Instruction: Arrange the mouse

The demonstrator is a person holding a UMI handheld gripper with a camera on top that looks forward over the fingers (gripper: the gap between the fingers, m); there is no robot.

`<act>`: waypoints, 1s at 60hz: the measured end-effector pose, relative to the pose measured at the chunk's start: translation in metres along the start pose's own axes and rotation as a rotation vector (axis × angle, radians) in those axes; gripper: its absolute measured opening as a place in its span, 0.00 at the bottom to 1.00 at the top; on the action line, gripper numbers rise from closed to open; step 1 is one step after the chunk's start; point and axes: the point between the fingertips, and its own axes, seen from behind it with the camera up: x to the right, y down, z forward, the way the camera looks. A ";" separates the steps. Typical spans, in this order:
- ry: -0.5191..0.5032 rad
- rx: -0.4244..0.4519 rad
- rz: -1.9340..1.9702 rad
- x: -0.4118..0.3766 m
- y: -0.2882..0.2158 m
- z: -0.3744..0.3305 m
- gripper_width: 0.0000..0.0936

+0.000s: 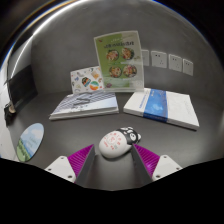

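Note:
A white mouse (113,144) with a small coloured pattern lies on the dark grey table (60,130). It sits between my gripper's (114,153) two fingertips, at the far end of the magenta pads (79,159). A small black and white part (130,131) sticks out at its far right side. The fingers stand wide apart about the mouse, which rests on the table. I cannot see a firm press on either side.
A round light-blue mat (31,141) lies to the left. A grey booklet (84,105) and a white-blue book (160,108) lie beyond the mouse. Two leaflets (118,62) stand upright against the wall. A black object (15,95) stands at the far left.

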 end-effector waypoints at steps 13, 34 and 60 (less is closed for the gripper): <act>0.135 -0.012 0.009 0.000 -0.025 0.042 0.93; 0.318 0.122 0.122 -0.037 -0.068 -0.005 0.46; 0.213 0.084 0.079 -0.338 -0.013 -0.011 0.45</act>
